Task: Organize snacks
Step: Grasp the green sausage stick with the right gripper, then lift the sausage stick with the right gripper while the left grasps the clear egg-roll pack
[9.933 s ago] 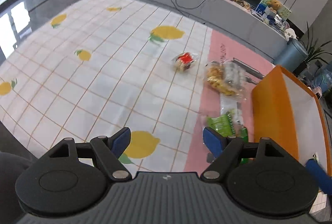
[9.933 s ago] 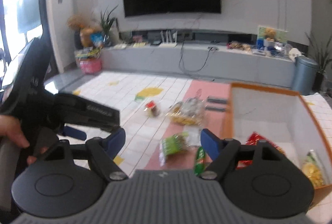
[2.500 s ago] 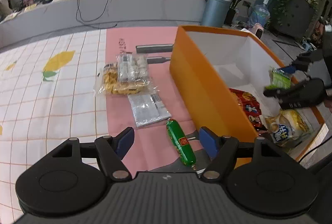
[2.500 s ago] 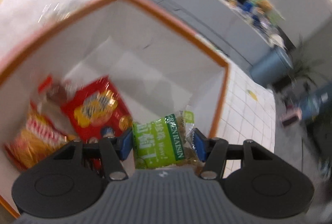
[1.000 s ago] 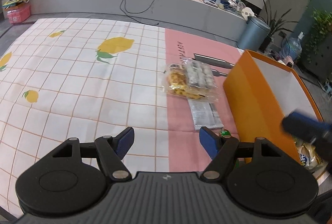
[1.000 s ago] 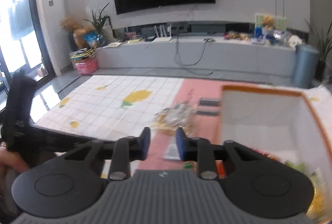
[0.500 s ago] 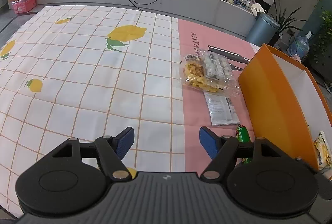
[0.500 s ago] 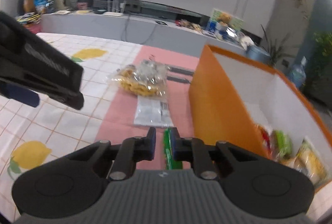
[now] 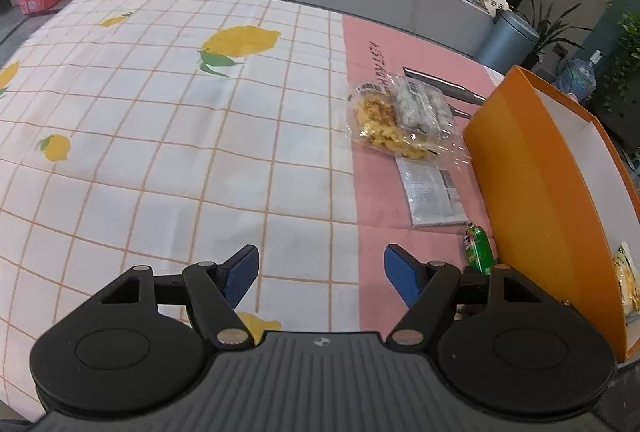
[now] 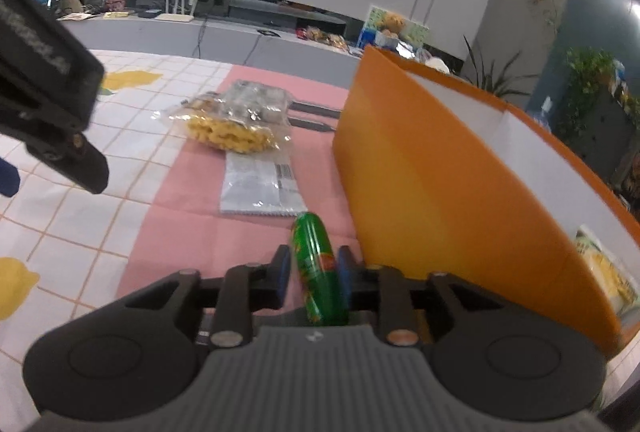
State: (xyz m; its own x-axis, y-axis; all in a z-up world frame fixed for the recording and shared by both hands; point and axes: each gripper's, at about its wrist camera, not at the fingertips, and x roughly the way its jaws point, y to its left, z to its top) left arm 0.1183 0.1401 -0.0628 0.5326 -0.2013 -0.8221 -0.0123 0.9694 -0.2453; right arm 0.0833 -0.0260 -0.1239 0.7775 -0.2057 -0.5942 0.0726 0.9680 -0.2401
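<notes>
On the pink strip of the lemon-print cloth [image 10: 168, 188], just beside the orange box [image 10: 440, 188], a glossy green sausage-shaped snack [image 10: 318, 268] lies long axis pointing away toward the silver packet [image 10: 258, 188], between the opening, not-yet-gripping jaws of the right gripper [image 10: 312, 270]; left gripper [image 9: 320, 274] wide apart, empty.

One green sausage [image 10: 318, 264], one silver packet [image 10: 258, 188], one clear snack bag [image 10: 236, 120], one orange box [image 10: 460, 188], two grippers
</notes>
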